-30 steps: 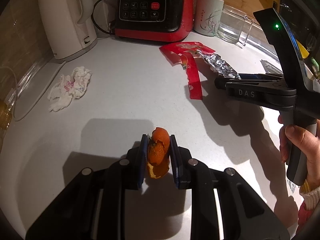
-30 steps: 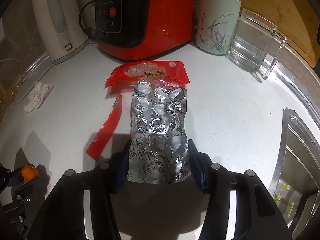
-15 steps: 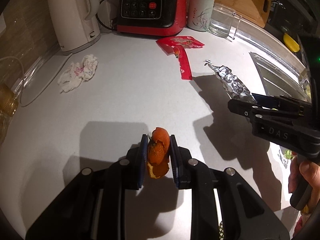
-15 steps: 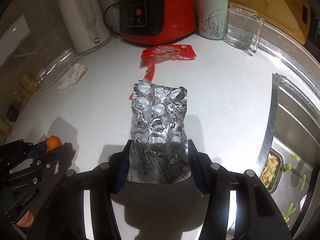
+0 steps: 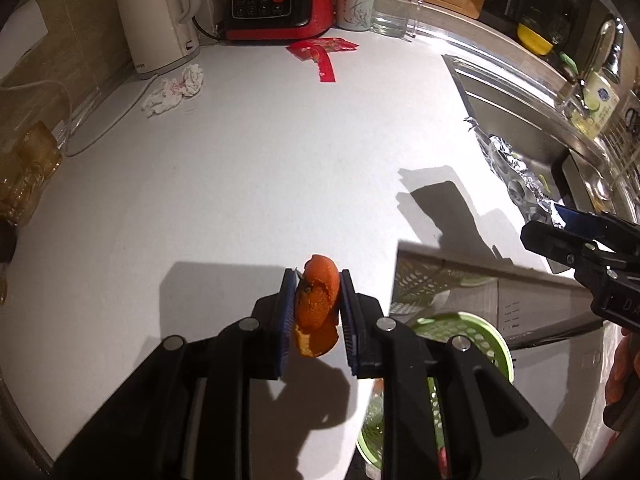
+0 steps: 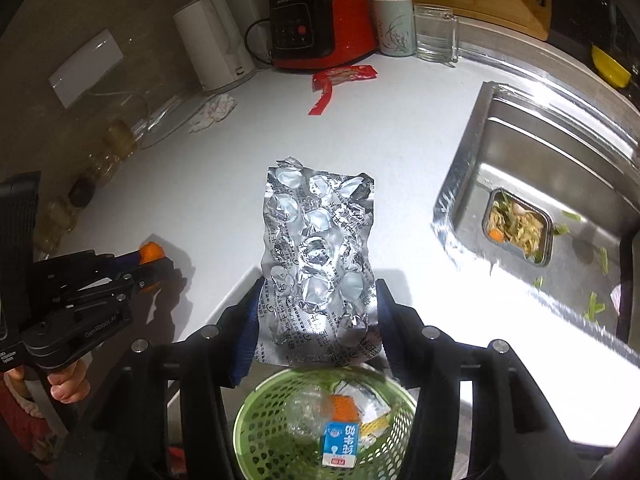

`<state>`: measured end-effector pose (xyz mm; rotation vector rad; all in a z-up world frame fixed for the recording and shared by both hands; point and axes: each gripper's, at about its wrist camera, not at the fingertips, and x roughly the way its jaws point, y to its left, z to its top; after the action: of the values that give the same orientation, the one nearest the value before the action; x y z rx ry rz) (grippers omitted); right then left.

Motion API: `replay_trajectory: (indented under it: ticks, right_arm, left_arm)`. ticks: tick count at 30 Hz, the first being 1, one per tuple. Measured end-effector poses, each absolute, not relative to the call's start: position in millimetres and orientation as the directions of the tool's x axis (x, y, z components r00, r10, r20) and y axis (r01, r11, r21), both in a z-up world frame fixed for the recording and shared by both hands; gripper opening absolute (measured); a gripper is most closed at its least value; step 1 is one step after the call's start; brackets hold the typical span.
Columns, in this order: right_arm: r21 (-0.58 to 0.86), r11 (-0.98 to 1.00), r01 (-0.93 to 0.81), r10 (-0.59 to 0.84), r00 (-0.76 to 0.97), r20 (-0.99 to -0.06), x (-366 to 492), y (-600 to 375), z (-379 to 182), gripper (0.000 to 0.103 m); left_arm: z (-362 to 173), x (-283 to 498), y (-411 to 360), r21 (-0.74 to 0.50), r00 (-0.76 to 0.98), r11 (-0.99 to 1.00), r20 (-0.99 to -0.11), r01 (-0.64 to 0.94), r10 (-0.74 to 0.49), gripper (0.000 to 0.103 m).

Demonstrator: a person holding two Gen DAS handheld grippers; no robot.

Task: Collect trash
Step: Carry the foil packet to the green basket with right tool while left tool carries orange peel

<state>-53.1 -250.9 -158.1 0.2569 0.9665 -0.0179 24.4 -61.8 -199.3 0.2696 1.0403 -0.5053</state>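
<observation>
The left claw (image 5: 316, 312) pinches an orange peel (image 5: 316, 304) above the white table's (image 5: 240, 180) edge. The right claw (image 6: 318, 320) grips a foil blister pack (image 6: 318, 264) over the green waste basket (image 6: 256, 420)

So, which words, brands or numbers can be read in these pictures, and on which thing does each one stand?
"GenRobot.AI": side of the left claw, right wrist view.
"DA", cut off: side of the right claw, left wrist view.
"Joyoung", rest blurred: top of the red blender base.
Foil pill sheet: printed characters, too small to read.
Small carton in the green basket: characters, blurred.
</observation>
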Motion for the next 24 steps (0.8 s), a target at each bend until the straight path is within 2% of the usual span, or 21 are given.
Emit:
replay_trajectory:
  ticks: [7, 16, 20, 24]
  right_arm:
    - [0.211, 0.96, 0.185, 0.083, 0.53, -0.844, -135.0, -232.2, -171.6, 0.053]
    - [0.206, 0.947, 0.247, 0.069, 0.469, -0.88, -188.2, -214.5, -208.0, 0.053]
    - [0.136, 0.968, 0.213, 0.029, 0.441, -0.897, -185.2, -205.2, -243.7, 0.053]
    - [0.149, 0.969, 0.198, 0.065, 0.379, -0.923, -174.9, -203.0, -307.6, 0.053]
  left_arm:
    - [-202.3, -43.0, -58.5, -0.037, 0.362, 0.795, -0.877, 0.605, -0.315, 0.021]
    - [-210.7, -75.8, -56.0, -0.049, 0.321, 0.754, -0.885, 0.656, -0.337, 0.021]
    - [-215.6, -82.5, -55.2, -0.041, 0.316, 0.75, -0.891, 0.66, -0.327, 0.021]
    - [-219.2, -86.3, -54.4, -0.038, 0.308, 0.747, -0.896, 0.664, -0.32, 0.021]
